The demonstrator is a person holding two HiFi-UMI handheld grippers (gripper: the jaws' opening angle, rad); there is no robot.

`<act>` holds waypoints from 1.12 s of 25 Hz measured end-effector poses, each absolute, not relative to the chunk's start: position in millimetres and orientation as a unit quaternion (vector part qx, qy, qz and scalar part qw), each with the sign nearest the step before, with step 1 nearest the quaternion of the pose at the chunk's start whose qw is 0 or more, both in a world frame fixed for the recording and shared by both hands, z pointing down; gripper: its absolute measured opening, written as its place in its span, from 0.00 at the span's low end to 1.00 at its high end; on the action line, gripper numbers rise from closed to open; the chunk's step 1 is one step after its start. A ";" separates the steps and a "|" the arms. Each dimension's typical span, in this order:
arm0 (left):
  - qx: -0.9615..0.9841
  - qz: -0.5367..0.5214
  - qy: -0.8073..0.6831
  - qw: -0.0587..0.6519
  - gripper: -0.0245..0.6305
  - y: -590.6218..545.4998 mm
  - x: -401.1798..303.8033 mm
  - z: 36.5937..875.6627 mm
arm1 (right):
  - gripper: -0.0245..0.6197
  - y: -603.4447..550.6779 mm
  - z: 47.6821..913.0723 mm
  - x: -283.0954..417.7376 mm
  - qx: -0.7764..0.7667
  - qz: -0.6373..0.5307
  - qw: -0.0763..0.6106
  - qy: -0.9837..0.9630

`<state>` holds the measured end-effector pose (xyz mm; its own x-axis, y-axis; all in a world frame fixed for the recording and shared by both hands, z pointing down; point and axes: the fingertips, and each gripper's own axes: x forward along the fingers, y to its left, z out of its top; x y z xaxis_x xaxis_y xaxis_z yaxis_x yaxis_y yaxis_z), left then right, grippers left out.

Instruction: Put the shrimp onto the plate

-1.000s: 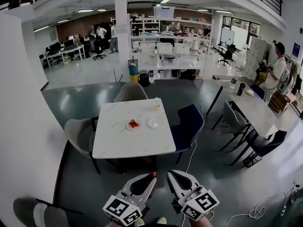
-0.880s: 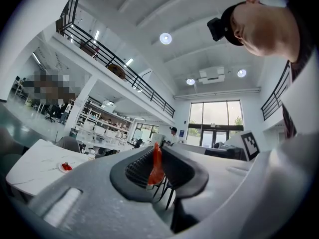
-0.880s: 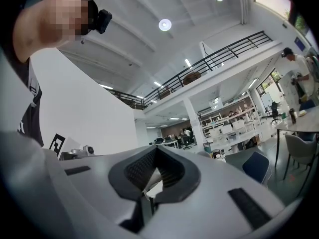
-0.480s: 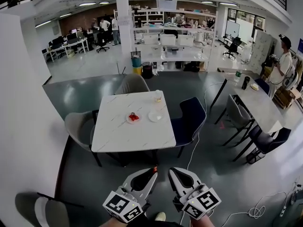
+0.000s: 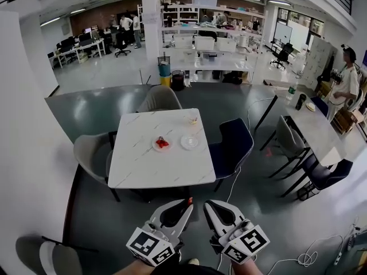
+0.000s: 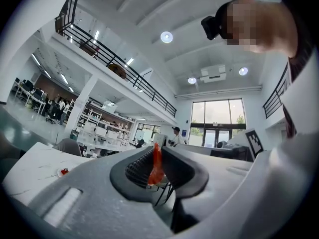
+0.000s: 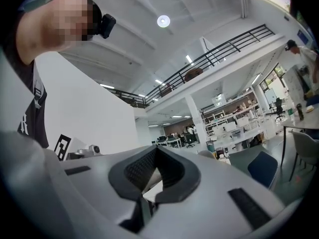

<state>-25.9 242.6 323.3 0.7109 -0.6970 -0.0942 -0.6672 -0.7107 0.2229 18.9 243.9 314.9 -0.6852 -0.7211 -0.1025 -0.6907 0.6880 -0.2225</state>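
Observation:
A white marble table point(image 5: 143, 165) stands a few steps ahead in the head view. On it are a small plate holding something red point(image 5: 162, 144) and an empty white plate point(image 5: 189, 141) to its right. My left gripper point(image 5: 188, 203) is low at the frame's bottom, well short of the table, shut on a thin orange-red shrimp point(image 6: 156, 166) pinched between its pads. My right gripper point(image 5: 207, 204) is beside it, jaws closed with nothing between them. In the left gripper view the table point(image 6: 30, 171) shows at lower left.
Grey chairs point(image 5: 92, 156) and a dark blue chair point(image 5: 232, 145) surround the table; a small cup point(image 5: 192, 119) sits near its far edge. A second table point(image 5: 312, 128) with chairs is at the right, a person point(image 5: 346, 79) behind it. Cables point(image 5: 312, 251) lie on the floor.
The table has come slightly nearer and lower in the head view. Both grippers keep the same pose, with the shrimp still held in the left one.

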 end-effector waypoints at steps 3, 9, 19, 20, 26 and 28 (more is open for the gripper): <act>0.924 -0.088 -0.364 0.078 0.12 211.4 -36.2 320.4 | 0.04 213.7 311.3 6.6 -0.389 -0.078 0.089 0.914; 0.932 -0.082 -0.349 0.064 0.12 145.1 -55.9 323.6 | 0.04 151.4 314.8 -17.2 -0.401 -0.077 0.087 0.909; 0.943 -0.085 -0.311 0.079 0.13 76.8 -64.0 328.5 | 0.04 85.8 315.7 -28.5 -0.438 -0.079 0.077 0.892; 0.944 -0.086 -0.309 0.079 0.12 71.8 -63.6 328.3 | 0.04 81.1 314.8 -27.5 -0.440 -0.078 0.077 0.891; 0.941 -0.082 -0.318 0.087 0.12 34.0 -60.8 341.2 | 0.04 44.0 324.0 -20.0 -0.441 -0.080 0.077 0.891; 0.938 -0.079 -0.325 0.088 0.12 18.1 -58.6 346.2 | 0.04 26.3 328.9 -16.6 -0.436 -0.083 0.080 0.892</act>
<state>-58.6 18.1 346.2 0.7768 -0.6230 -0.0916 -0.5953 -0.7740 0.2158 -16.6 26.3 328.9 -0.6066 -0.7919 -0.0704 -0.7652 0.6055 -0.2186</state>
